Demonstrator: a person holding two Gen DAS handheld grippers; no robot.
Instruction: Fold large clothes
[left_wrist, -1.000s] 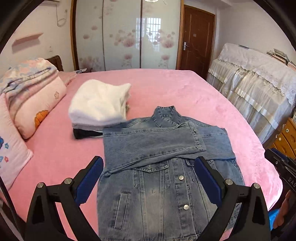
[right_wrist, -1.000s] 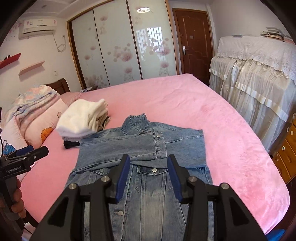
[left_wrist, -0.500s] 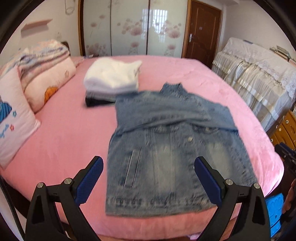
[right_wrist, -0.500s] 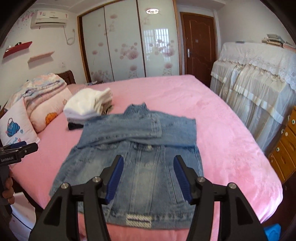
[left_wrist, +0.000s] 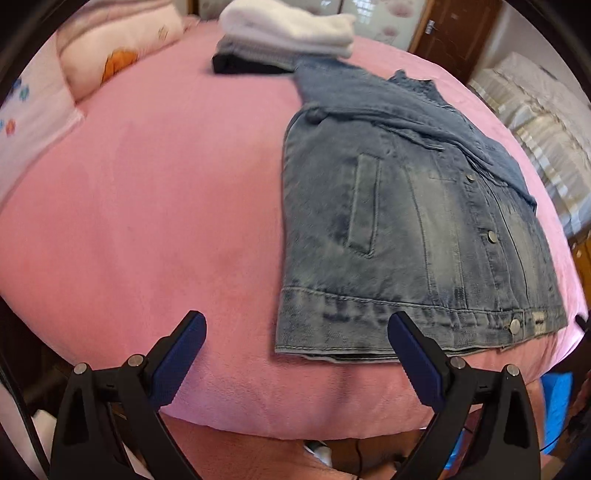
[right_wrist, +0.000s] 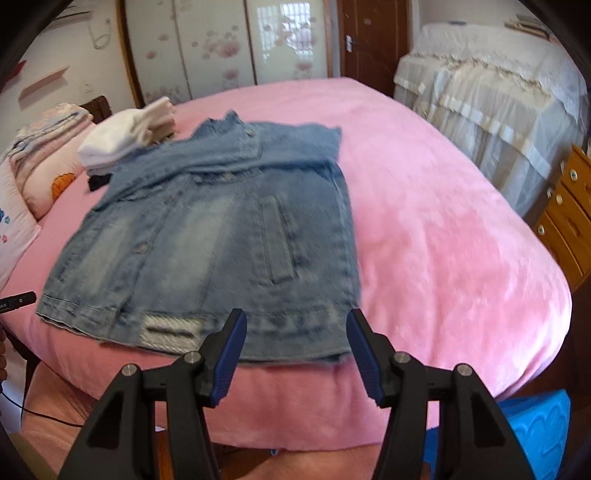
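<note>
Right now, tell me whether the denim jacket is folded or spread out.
Partly folded. The denim jacket lies front-up on the pink bed with its sleeves folded across the chest; body and hem still lie flat.

Both grippers now sit lower, near the denim jacket's (right_wrist: 207, 236) hem; the right gripper (right_wrist: 295, 354) has seemingly opened wider, empty.

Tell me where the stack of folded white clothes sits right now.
The folded white clothes lie on the pink bed, at the denim jacket's far left shoulder beside the pillows; in the left wrist view they are at top centre.
</note>
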